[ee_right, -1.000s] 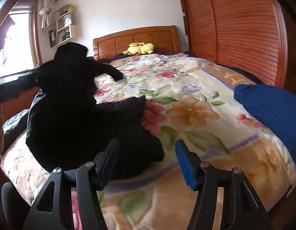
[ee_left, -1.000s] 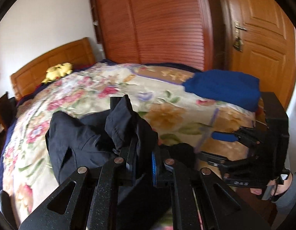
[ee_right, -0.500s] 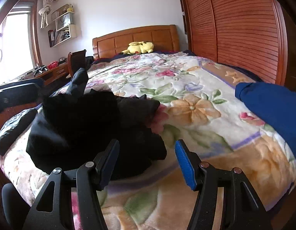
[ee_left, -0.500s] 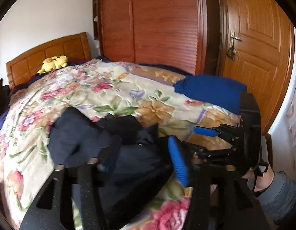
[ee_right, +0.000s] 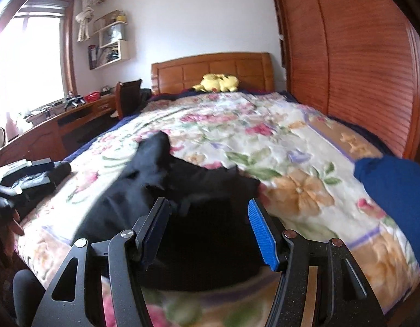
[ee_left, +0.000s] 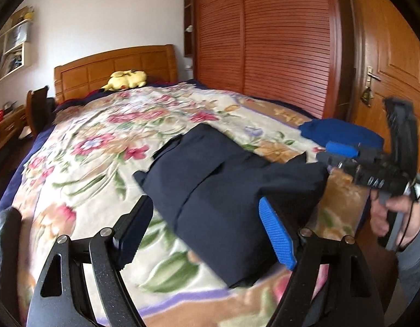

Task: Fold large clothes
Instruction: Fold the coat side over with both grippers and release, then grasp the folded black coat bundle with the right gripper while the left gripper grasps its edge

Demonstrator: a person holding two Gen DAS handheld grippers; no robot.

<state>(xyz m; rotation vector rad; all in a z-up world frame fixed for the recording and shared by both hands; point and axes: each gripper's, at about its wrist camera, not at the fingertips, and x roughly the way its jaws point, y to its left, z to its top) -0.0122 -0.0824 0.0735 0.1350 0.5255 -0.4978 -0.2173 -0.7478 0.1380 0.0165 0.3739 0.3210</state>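
From my left wrist camera, my left gripper (ee_left: pixel 207 230) stands wide, holding nothing — the dark navy garment (ee_left: pixel 226 188) lies bunched on the floral bedspread (ee_left: pixel 95 163) just ahead, a blue folded cloth (ee_left: pixel 340 133) beyond it. From my right wrist camera, my right gripper (ee_right: pixel 208 230) is spread wide too, over the garment's near edge — the yellow plush (ee_right: pixel 219 81) sits by the headboard (ee_right: pixel 210 70).

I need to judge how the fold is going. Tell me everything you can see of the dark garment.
The dark garment is navy, soft woven-looking cloth, lying bunched and partly folded on the flowered bedspread near the bed's foot. Overlapping layers and a seam-like edge show. Neither pair of tongs grips it; both are open. A blue folded cloth lies beside it.
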